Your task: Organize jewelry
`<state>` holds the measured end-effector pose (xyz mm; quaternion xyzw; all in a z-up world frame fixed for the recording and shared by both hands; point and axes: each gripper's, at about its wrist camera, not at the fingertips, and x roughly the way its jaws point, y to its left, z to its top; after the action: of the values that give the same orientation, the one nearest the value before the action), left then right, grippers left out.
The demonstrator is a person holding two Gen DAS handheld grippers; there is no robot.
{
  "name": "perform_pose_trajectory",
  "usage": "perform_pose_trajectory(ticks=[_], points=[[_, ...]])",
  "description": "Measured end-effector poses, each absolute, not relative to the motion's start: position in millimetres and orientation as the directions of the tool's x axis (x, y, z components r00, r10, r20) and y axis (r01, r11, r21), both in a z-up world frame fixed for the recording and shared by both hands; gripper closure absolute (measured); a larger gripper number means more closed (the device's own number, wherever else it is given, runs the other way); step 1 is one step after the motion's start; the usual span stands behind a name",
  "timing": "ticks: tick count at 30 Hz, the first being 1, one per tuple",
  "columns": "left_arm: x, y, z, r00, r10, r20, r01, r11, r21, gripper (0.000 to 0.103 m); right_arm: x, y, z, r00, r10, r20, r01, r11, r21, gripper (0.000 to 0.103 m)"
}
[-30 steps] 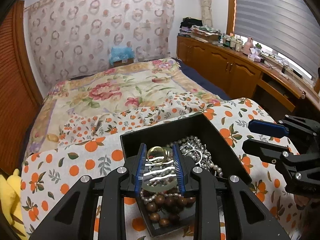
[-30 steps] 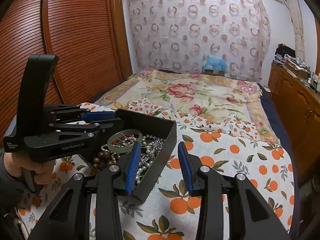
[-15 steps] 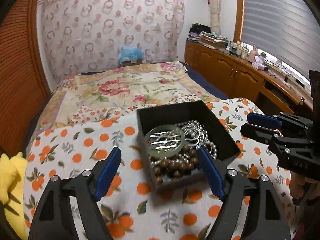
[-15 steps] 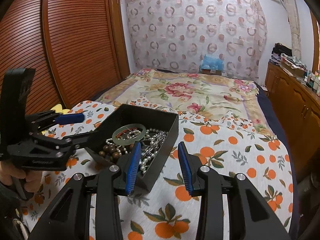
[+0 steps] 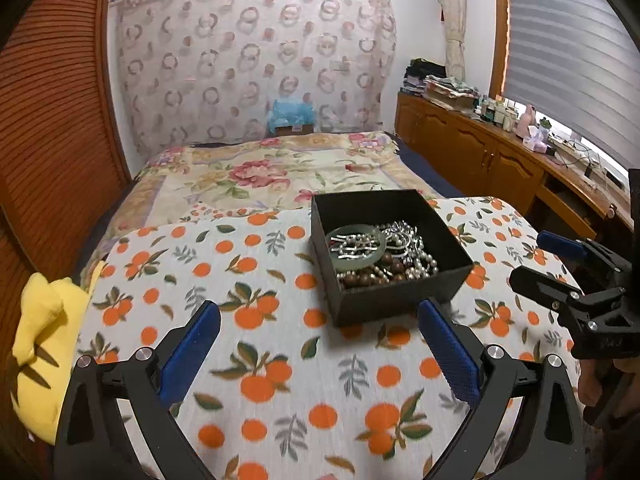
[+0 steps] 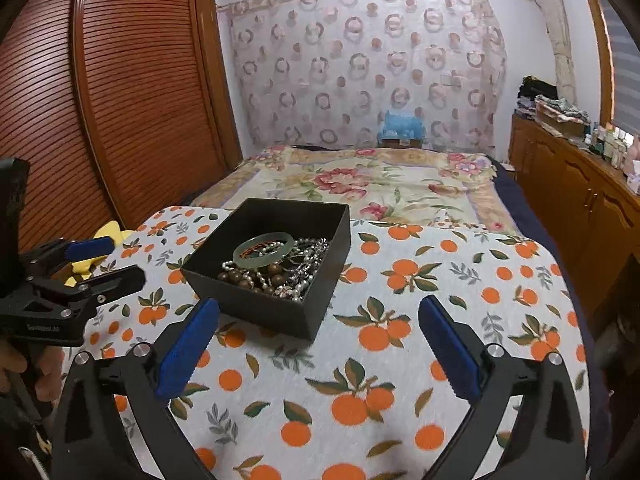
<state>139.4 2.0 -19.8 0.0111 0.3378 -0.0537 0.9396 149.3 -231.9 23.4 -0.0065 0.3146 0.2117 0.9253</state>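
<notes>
On the orange-print cloth (image 5: 280, 360) the black box (image 5: 394, 300) sat just ahead of both my claws, with the jade bangle (image 5: 356, 246) lying on top of the pearl strands (image 5: 416, 248) and brown beads (image 5: 380, 274) heaped inside. My left gripper (image 5: 318, 350) was opening wide with nothing between its blue pads; my right gripper (image 6: 318, 344) was opening likewise, empty, the box's near corner just beyond it. I judged the pile still needed sorting, so the sound way was to take one piece at a time: come down over the bangle first, pinch its rim squarely, and lift slowly so no chain snagged and came up with it, while the other claw steadied the box wall
</notes>
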Motion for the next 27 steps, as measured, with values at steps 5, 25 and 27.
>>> perform_pose_trajectory(ticks=[5, 25, 27], points=[[117, 4, -11, 0.780, -0.085, -0.621, 0.089, 0.996, -0.025, 0.008, 127, -236, 37, 0.751, 0.361, -0.552, -0.367, 0.924, 0.105, 0.003], [53, -4, 43, 0.873, -0.050, -0.486, 0.050, 0.999, -0.013, 0.008, 65, -259, 85, 0.855, 0.308, -0.418, -0.291, 0.951, 0.105, 0.003], [52, -2, 43, 0.872, -0.048, -0.486, 0.047, 0.999, -0.015, 0.008, 64, -259, 85, 0.855, 0.309, -0.417, -0.293, 0.950, 0.105, 0.003]])
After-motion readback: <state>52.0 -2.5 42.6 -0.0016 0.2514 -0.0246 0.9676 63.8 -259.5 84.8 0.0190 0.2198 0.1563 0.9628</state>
